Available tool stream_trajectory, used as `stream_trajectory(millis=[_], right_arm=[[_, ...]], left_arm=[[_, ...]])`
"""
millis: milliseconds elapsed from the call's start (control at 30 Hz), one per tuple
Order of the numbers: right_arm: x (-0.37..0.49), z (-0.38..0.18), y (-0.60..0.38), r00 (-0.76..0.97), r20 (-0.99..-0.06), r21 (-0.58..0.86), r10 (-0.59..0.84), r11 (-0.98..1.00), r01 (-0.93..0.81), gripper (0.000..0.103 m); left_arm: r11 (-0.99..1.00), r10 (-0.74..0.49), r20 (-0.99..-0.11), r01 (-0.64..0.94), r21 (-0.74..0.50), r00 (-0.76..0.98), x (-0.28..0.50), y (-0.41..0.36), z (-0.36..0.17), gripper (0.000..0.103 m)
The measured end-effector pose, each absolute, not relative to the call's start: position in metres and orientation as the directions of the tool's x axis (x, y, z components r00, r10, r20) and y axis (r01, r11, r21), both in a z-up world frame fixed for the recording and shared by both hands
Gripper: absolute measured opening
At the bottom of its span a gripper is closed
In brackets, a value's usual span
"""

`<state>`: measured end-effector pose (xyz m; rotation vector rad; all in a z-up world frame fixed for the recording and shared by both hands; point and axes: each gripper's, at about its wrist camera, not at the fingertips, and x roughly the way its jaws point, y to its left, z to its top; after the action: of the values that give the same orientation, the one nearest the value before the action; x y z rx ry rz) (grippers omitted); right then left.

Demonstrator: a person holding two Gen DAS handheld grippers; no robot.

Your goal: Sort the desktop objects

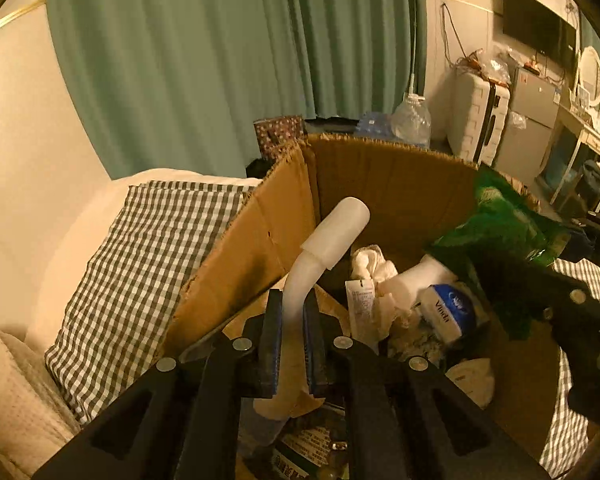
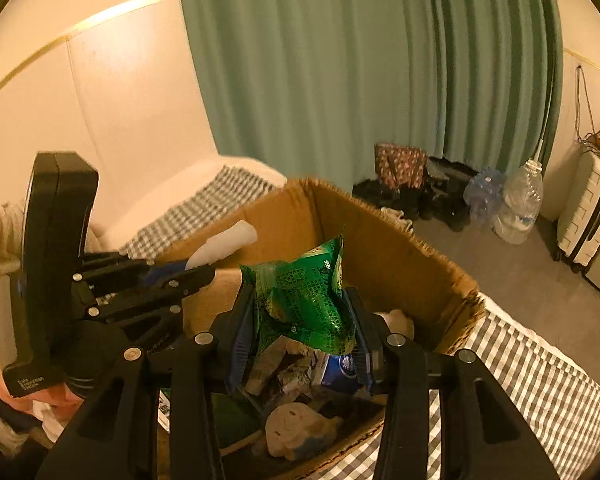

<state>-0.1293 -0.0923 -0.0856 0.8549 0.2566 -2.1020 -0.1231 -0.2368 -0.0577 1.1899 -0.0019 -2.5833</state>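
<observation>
My left tongs (image 1: 293, 344) pinch a bent white tube (image 1: 324, 248), right tongs (image 2: 300, 328) clamp a green bag (image 2: 306, 300), both over the box (image 1: 380, 184). Risk: tube slips early, or bag catches the rim.

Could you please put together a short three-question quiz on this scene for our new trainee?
1. True or false: the left gripper is empty.
2. What does the right gripper hold: A a blue tissue pack, B a green crinkly packet, C a water bottle?
3. Over what container are both grippers held?

Key
1. False. It is shut on a white tube, whose capped end sticks out beyond the fingers.
2. B. The green packet is clamped between its pads; the blue tissue pack lies in the box below.
3. The open cardboard box, already holding tissues and other bits, which stands on a checked cloth.
</observation>
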Motion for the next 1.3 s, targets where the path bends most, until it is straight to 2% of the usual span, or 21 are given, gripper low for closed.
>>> stream_trajectory(millis=[167, 200, 267, 367, 400, 433, 533, 667, 700, 767, 1300], right_arm=[[-0.134, -0.1, -0.097, -0.407, -0.685, 0.117, -0.605, -0.642, 0.758, 0.048], [-0.137, -0.101, -0.097, -0.408, -0.687, 0.117, -0.602, -0.645, 0.755, 0.052], [-0.139, -0.098, -0.093, -0.419, -0.677, 0.124, -0.605, -0.655, 0.745, 0.075], [-0.139, -0.085, -0.078, -0.482, -0.624, 0.126, -0.615, -0.688, 0.715, 0.083], [-0.141, -0.079, -0.075, -0.492, -0.616, 0.126, -0.615, -0.694, 0.709, 0.083], [-0.141, -0.072, -0.07, -0.507, -0.606, 0.125, -0.613, -0.703, 0.7, 0.083], [-0.139, -0.053, -0.053, -0.538, -0.577, 0.137, -0.614, -0.722, 0.678, 0.085], [-0.131, -0.029, -0.027, -0.588, -0.532, 0.151, -0.609, -0.752, 0.642, 0.096], [-0.128, -0.023, -0.022, -0.601, -0.521, 0.155, -0.606, -0.76, 0.631, 0.097], [-0.121, -0.01, -0.006, -0.633, -0.497, 0.163, -0.593, -0.781, 0.603, 0.103], [-0.054, 0.058, 0.123, -0.784, -0.407, 0.139, -0.468, -0.88, 0.453, 0.103]], left_arm=[[-0.96, -0.264, -0.744, 0.239, 0.144, -0.614, -0.123, -0.228, -0.054, 0.018], [-0.959, -0.269, -0.743, 0.241, 0.148, -0.613, -0.123, -0.227, -0.053, 0.022], [-0.958, -0.273, -0.737, 0.245, 0.15, -0.619, -0.121, -0.225, -0.047, 0.023], [-0.955, -0.285, -0.714, 0.251, 0.157, -0.64, -0.117, -0.221, -0.033, 0.044], [-0.956, -0.283, -0.702, 0.251, 0.152, -0.653, -0.116, -0.219, -0.026, 0.063], [-0.955, -0.286, -0.692, 0.255, 0.151, -0.662, -0.114, -0.218, -0.022, 0.078], [-0.947, -0.315, -0.638, 0.28, 0.159, -0.703, -0.106, -0.209, 0.0, 0.088], [-0.944, -0.323, -0.6, 0.29, 0.154, -0.732, -0.096, -0.201, 0.024, 0.097], [-0.945, -0.32, -0.593, 0.29, 0.15, -0.739, -0.093, -0.198, 0.029, 0.102], [-0.943, -0.328, -0.568, 0.298, 0.149, -0.755, -0.084, -0.192, 0.041, 0.103], [-0.955, -0.298, -0.452, 0.267, 0.132, -0.841, -0.033, -0.096, 0.101, 0.103]])
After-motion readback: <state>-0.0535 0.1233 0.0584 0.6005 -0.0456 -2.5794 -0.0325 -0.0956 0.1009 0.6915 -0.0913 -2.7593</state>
